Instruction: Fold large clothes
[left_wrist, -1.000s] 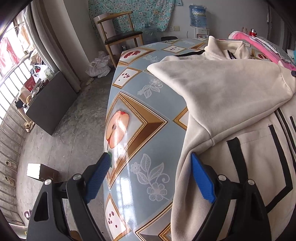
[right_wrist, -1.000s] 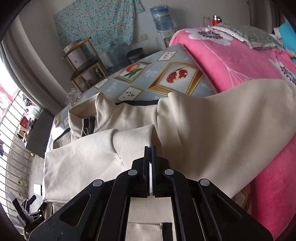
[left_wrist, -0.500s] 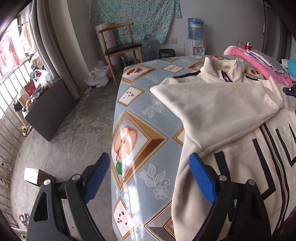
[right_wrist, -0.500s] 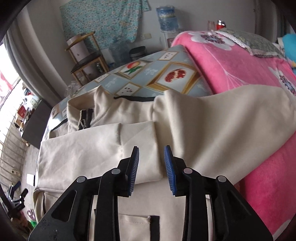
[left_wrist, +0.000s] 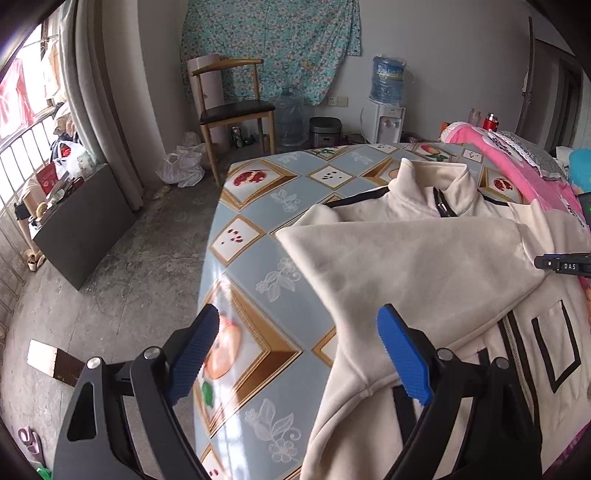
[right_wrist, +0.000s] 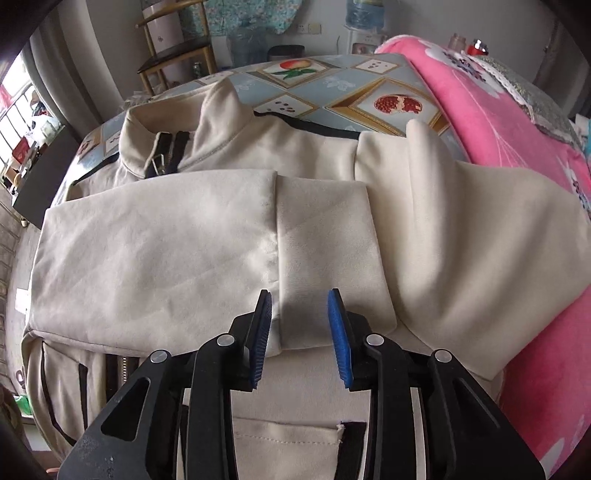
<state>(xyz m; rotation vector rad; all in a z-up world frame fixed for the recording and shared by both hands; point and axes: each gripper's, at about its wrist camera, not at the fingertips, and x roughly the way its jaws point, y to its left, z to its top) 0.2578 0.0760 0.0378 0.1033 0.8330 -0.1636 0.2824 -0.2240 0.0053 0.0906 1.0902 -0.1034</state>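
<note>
A cream zip jacket (left_wrist: 424, 266) with black stripes lies front up on the patterned table (left_wrist: 258, 258). One sleeve (right_wrist: 155, 243) is folded across the chest, its cuff (right_wrist: 325, 251) lying flat in the right wrist view. The other sleeve (right_wrist: 461, 229) drapes right over a pink blanket. My left gripper (left_wrist: 295, 354) is open and empty above the table's left edge, beside the jacket's shoulder. My right gripper (right_wrist: 301, 328) is open and empty just above the cuff. Its tip also shows in the left wrist view (left_wrist: 561, 264).
A pink blanket (right_wrist: 517, 122) covers the table's right side. A wooden chair (left_wrist: 232, 107), a water dispenser (left_wrist: 386, 110) and a dark cabinet (left_wrist: 81, 225) stand on the floor at the far and left sides. A white bag (left_wrist: 181, 166) lies by the chair.
My right gripper has opened and let go of the cuff, which now lies flat on the chest. Both grippers have pulled back and up from the jacket.
</note>
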